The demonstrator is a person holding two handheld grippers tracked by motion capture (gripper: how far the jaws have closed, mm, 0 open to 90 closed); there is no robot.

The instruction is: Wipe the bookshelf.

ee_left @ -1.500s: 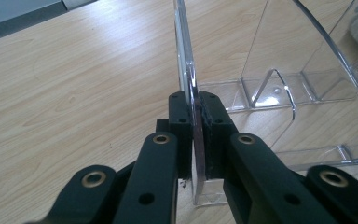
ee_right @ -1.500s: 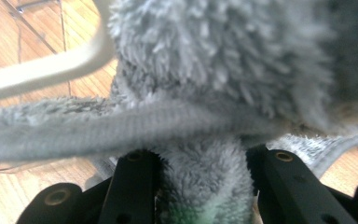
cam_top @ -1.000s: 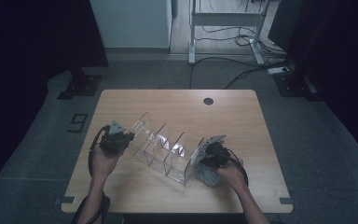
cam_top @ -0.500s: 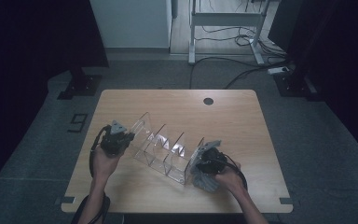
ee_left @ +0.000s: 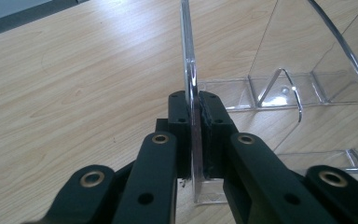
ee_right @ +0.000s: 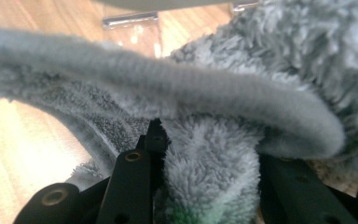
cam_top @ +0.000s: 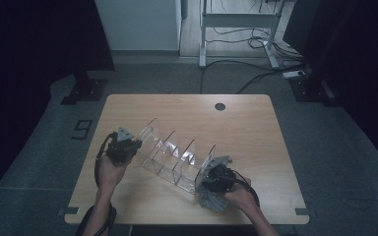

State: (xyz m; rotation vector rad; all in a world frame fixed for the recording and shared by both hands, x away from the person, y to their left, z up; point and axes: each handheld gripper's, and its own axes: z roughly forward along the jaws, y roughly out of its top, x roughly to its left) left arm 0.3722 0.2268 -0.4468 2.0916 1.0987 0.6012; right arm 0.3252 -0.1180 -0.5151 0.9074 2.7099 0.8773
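Note:
A clear acrylic divider rack (cam_top: 174, 156) lies slantwise on the wooden table (cam_top: 256, 132). My left gripper (cam_top: 134, 147) holds the rack's left end; in the left gripper view its black pads (ee_left: 212, 121) are pressed on both sides of the thin clear end panel (ee_left: 189, 56), so my left gripper (ee_left: 195, 106) is shut on it. At the rack's right end my right gripper (cam_top: 210, 178) is shut on a grey fluffy cloth (cam_top: 215, 200). The cloth (ee_right: 242, 98) bulges out between and over my right gripper's (ee_right: 209, 154) jaws and rests against the rack's end panel.
A round cable hole (cam_top: 220, 106) sits near the table's far edge. The near edge runs just below both hands. Beyond the table are a white cabinet (cam_top: 138, 24), a desk frame (cam_top: 236, 29) and cables on the floor.
My right gripper with the cloth has slid toward the near edge along the rack's right end panel. The left gripper and the rack have stayed still.

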